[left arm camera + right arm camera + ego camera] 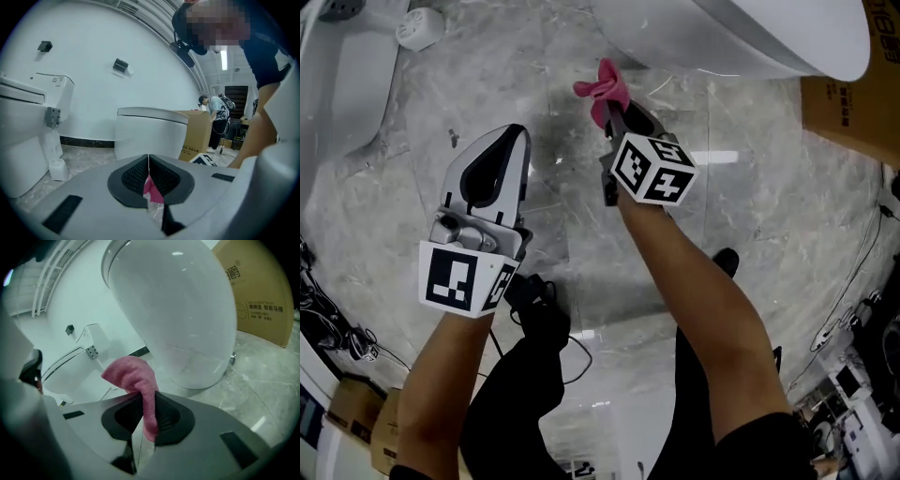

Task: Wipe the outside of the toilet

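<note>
Just ahead of and above the right gripper (614,111): toilet (741,37), bowl wall near, not touched. Off to that gripper's right, past the bowl: cardboard box (853,103), printed with characters too small to read surely. Alongside on its other side: left gripper (516,137), pressed together on nothing, likely parked out of the way. Pinched in the right gripper's tips: pink cloth (605,86), a fold standing proud, probably as the wiping face. On both cubes, square markers, no words.
</note>
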`<state>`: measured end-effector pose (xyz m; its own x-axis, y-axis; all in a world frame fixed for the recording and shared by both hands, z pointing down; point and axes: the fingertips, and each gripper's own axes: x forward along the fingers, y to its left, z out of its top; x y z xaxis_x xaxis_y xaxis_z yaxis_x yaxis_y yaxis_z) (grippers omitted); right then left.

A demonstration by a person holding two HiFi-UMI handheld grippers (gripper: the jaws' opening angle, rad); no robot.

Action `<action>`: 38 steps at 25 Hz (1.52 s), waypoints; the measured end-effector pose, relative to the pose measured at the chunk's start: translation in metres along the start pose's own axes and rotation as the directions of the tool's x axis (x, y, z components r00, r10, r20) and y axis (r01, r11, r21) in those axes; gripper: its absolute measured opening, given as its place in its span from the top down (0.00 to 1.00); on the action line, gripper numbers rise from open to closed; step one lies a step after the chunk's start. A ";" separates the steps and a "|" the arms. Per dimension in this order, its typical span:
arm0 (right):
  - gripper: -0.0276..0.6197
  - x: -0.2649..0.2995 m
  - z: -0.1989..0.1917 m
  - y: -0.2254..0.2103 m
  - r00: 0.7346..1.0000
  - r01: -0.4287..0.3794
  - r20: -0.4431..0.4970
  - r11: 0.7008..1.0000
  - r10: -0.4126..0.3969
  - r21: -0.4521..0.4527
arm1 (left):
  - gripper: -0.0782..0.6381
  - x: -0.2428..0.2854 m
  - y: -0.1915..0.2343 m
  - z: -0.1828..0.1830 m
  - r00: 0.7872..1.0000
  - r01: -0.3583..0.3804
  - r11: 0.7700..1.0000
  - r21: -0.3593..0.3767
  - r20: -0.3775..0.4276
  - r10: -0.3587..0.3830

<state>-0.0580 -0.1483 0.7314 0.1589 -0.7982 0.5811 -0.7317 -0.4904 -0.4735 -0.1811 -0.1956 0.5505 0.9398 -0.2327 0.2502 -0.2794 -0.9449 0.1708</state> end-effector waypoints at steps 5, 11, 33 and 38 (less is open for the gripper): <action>0.84 0.077 0.020 -0.002 0.997 0.060 0.055 0.998 -0.059 -0.018 | 0.87 -0.016 0.022 -0.018 1.000 0.005 0.999 0.032 0.016 -0.006; 0.84 0.117 0.036 -0.023 0.980 0.120 0.136 0.980 -0.142 0.157 | 0.87 -0.022 0.038 -0.035 0.998 -0.032 0.998 0.049 0.047 0.029; 0.84 0.039 0.022 -0.136 0.998 0.069 -0.007 0.993 -0.069 0.097 | 0.87 0.029 -0.085 -0.042 1.000 0.004 0.999 0.041 -0.030 -0.003; 0.84 0.027 0.030 -0.175 0.998 -0.010 -0.061 1.000 0.012 0.025 | 0.87 0.080 -0.120 -0.051 0.999 0.006 0.999 0.036 -0.041 -0.005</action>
<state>0.0944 -0.0943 0.8099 0.1095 -0.7810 0.6148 -0.7168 -0.4905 -0.4956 -0.0823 -0.0887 0.5985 0.9322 -0.2183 0.2887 -0.2661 -0.9541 0.1377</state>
